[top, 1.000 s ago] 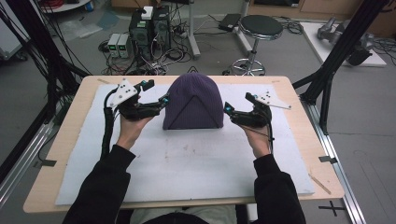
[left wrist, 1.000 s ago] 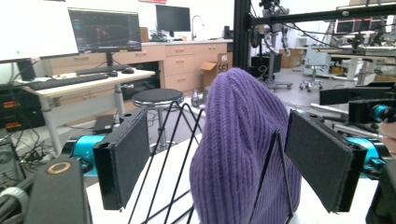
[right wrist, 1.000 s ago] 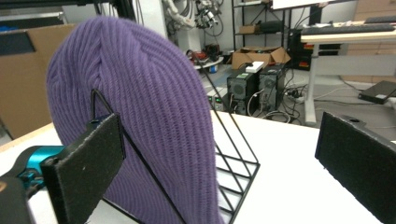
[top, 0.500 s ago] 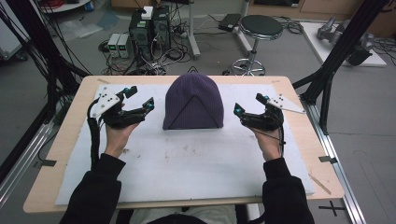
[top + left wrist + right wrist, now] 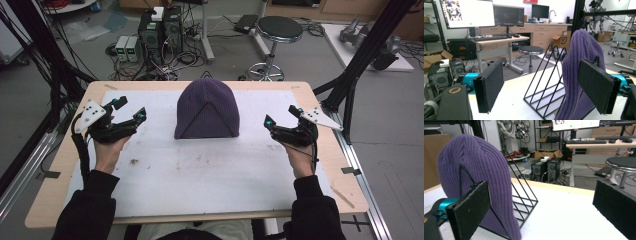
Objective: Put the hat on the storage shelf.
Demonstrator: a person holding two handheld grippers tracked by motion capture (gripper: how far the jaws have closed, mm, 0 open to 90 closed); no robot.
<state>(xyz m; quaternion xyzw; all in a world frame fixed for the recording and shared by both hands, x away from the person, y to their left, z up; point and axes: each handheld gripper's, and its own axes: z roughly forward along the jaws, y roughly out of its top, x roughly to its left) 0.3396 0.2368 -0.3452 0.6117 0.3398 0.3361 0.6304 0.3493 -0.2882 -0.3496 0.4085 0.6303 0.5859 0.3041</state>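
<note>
A purple knit beanie (image 5: pixel 207 107) is draped over a black triangular wire rack (image 5: pixel 546 82) at the far middle of the white mat (image 5: pixel 200 170). My left gripper (image 5: pixel 131 109) rests left of the beanie, open and holding nothing, apart from it. To the beanie's right my right gripper (image 5: pixel 281 116) is open too, its jaws wide with nothing between them. In the left gripper view the beanie (image 5: pixel 579 75) hangs behind the right jaw and the rack shows between the jaws. In the right gripper view the beanie (image 5: pixel 476 177) and rack (image 5: pixel 520 202) stand at the left.
The wooden table (image 5: pixel 345 165) carries the white mat, with bare mat in front of the beanie. Black frame posts (image 5: pixel 360 65) rise at the table's right and left. A stool (image 5: pixel 277 32) and computer boxes (image 5: pixel 160 30) stand on the floor beyond the far edge.
Both grippers have drawn outward from the beanie's sides, left one leftward and right one rightward, and their jaws stand wider apart. The beanie stays on the rack.
</note>
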